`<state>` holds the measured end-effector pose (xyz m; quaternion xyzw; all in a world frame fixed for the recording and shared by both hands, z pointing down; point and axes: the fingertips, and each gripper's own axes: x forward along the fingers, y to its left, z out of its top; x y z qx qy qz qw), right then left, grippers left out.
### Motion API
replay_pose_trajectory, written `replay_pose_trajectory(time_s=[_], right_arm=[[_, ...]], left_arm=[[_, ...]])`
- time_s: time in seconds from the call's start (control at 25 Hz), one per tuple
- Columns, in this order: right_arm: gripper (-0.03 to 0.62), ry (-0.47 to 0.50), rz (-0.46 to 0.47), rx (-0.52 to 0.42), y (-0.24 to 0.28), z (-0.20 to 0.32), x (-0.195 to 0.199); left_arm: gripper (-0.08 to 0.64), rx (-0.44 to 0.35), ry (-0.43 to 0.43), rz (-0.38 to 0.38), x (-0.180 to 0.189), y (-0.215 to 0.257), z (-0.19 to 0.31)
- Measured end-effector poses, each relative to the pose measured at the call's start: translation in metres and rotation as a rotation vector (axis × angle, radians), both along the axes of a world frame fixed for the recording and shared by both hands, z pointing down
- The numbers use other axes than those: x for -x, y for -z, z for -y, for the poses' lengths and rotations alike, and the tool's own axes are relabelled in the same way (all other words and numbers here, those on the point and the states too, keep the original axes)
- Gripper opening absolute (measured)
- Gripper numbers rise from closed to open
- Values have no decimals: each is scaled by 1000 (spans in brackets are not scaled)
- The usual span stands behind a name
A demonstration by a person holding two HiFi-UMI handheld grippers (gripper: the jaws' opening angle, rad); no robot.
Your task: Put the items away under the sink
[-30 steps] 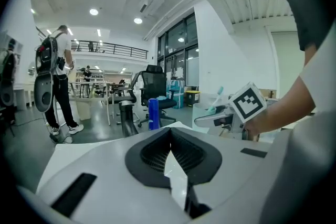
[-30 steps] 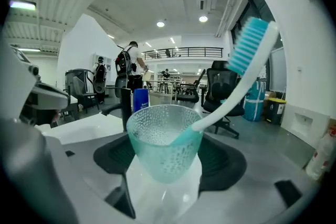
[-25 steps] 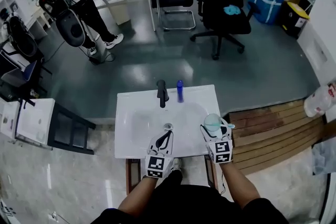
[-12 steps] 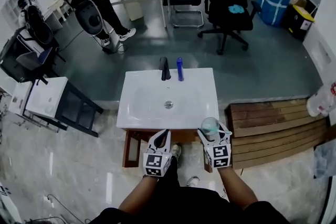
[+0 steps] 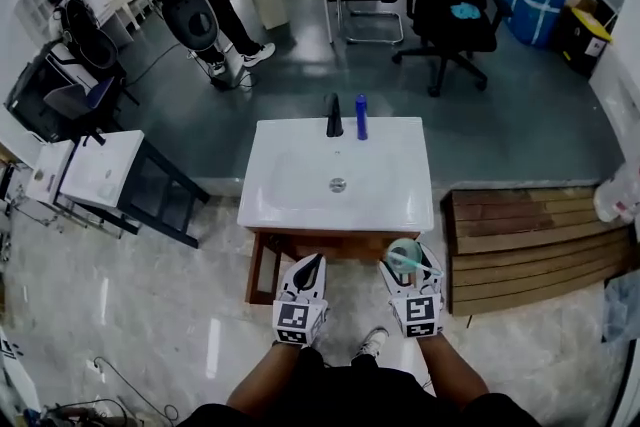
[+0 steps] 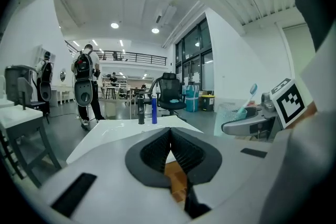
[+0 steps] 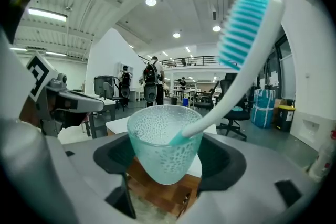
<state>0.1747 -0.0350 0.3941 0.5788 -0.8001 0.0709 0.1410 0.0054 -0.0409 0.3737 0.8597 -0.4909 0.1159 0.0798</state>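
Before sink (image 5: 290, 195), cup (image 7: 161, 136) btwn R gripper (image 7: 169, 159) fingers (image 7: 227, 161)

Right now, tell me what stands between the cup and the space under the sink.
Nothing visible does. The right hand-held gripper holds the cup in front of the wooden cabinet below the sink. Whether the cabinet front is open cannot be told.
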Motion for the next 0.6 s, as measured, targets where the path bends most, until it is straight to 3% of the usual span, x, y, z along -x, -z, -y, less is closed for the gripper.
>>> replay_pose_trajectory(time_s=[0.28,0.6], right_arm=[[376,20,-28,-27,-1,-6,40],[376,-12,-16,31,-40,-7,70]], left_arm=[[18,37,-51,36,30,-21,-5],[19,70,-98,45,52,-59,-1]])
